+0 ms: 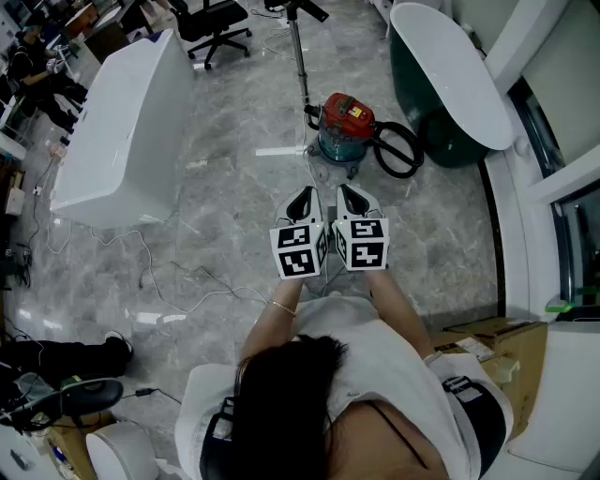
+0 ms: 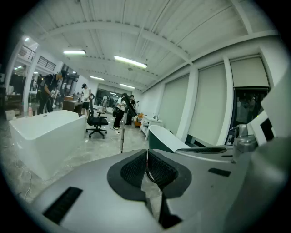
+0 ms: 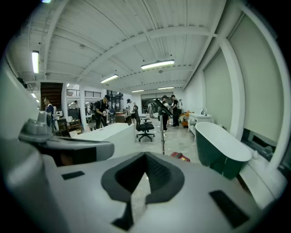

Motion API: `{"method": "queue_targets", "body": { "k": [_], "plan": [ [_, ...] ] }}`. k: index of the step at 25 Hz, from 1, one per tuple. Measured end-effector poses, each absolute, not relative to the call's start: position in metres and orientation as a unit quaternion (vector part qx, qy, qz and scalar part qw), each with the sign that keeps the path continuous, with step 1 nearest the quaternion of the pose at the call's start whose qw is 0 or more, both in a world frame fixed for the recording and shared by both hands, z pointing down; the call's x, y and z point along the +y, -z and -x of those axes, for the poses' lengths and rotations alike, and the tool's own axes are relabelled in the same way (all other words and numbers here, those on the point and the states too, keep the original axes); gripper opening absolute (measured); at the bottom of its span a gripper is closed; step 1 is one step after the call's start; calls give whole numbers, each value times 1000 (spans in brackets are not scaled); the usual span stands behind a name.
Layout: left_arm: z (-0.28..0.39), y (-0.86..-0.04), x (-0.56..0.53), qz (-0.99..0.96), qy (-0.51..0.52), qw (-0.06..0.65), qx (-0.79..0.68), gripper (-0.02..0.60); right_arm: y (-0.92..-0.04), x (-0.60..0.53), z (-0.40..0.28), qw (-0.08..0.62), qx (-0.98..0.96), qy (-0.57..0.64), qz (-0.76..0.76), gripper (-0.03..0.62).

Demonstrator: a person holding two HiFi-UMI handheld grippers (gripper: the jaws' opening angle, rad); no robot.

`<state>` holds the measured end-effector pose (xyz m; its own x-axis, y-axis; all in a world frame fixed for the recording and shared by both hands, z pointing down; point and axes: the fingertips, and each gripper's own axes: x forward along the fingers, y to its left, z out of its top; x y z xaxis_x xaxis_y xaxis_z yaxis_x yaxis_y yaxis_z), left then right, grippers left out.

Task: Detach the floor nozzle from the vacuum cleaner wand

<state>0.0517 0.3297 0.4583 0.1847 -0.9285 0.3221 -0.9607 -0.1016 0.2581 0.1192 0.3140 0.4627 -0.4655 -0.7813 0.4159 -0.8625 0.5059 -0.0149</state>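
Note:
The vacuum cleaner [image 1: 343,126], a red-topped canister on a blue base, stands on the grey marble floor with its black hose [image 1: 398,150] looped to the right. Its metal wand [image 1: 300,56] rises upright behind it, with a black piece at the upper end; I cannot tell if that is the floor nozzle. My left gripper [image 1: 302,202] and right gripper [image 1: 354,199] are side by side, short of the canister, both shut and empty. The wand [image 3: 163,139] and the red canister [image 3: 181,156] show beyond the right gripper [image 3: 145,160]. The left gripper [image 2: 146,157] faces the wand [image 2: 122,136].
A white bathtub [image 1: 122,122] stands at the left and a dark green one [image 1: 450,84] at the right. An office chair [image 1: 220,28] is at the back, thin cables [image 1: 159,281] cross the floor at the left, and cardboard boxes [image 1: 487,342] sit near right. People work far back.

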Motion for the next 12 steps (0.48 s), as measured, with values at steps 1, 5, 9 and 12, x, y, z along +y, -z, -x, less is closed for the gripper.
{"method": "queue_targets", "body": {
  "k": [1, 5, 9, 12],
  "plan": [
    [-51, -459, 329, -741, -40, 207, -637, 12, -463, 313, -119, 183, -848, -111, -485, 15],
    [-48, -460, 321, -742, -40, 208, -637, 12, -466, 305, -118, 187, -846, -110, -487, 15],
    [-43, -460, 310, -742, -39, 206, -637, 11, -464, 294, -116, 185, -845, -112, -490, 15],
    [-38, -459, 304, -744, -38, 205, -635, 11, -462, 286, -114, 178, -843, -117, -494, 15]
  ]
}}
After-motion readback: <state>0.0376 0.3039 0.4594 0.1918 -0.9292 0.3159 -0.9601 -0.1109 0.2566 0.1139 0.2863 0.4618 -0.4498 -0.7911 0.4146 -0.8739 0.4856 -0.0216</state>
